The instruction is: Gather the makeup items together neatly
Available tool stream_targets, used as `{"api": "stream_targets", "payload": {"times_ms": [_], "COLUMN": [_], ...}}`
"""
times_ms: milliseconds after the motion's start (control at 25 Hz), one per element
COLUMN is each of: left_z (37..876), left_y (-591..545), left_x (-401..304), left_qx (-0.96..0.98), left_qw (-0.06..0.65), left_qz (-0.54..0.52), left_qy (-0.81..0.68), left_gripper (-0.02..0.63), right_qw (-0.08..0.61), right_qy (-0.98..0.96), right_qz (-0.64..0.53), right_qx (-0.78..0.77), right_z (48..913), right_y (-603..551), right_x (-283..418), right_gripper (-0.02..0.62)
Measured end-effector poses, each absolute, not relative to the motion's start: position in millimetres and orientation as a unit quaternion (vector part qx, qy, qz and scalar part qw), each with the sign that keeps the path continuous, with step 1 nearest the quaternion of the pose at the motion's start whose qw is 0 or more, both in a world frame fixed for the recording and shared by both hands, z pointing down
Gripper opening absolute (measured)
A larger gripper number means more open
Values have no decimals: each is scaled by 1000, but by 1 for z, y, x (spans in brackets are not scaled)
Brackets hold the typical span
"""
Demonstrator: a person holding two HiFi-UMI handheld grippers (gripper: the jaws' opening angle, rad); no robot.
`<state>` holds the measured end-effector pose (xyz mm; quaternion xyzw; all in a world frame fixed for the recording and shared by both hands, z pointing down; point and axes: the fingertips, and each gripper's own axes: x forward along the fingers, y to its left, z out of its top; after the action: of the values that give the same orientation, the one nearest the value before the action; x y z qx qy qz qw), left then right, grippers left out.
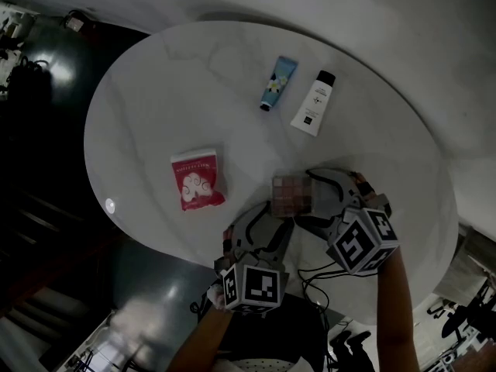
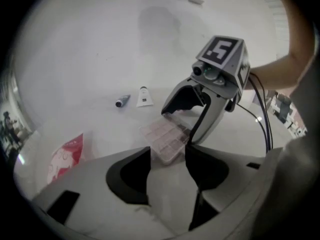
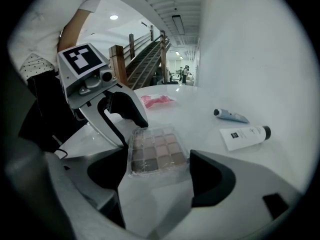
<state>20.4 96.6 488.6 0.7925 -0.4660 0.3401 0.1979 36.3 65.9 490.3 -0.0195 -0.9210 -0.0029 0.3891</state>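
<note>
A clear-lidded eyeshadow palette sits near the front of the round white table. My right gripper comes in from the right and is shut on it, a pad against each long side. My left gripper faces it from the near side with its jaws wide open. The palette's near corner lies between its pads without touching them. A red packet lies to the left. A blue tube and a white tube lie side by side farther back.
The table's rim curves close on the left, with dark floor beyond it. Black cables hang below the grippers at the near edge. A staircase shows in the background of the right gripper view.
</note>
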Motion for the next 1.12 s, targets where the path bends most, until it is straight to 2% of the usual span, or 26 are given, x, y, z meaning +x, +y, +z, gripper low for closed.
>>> {"api": "stream_targets", "payload": {"times_ms": [200,1120], "left_z": [491,486], "left_y": [95,91], "left_x": [19,20], "left_qx": [785,798], "left_qw": [220,211], "left_qz": [344,329], "left_qy": [-466,-459], "left_gripper": [267,242], "right_qw": [388,383], "right_qy": [-922,-924], "right_qz": [-1,12], "right_qx": [-17,2], "right_z": [490,488], "right_y": [66,63], "right_x": [36,37], "right_gripper": [411,407]}}
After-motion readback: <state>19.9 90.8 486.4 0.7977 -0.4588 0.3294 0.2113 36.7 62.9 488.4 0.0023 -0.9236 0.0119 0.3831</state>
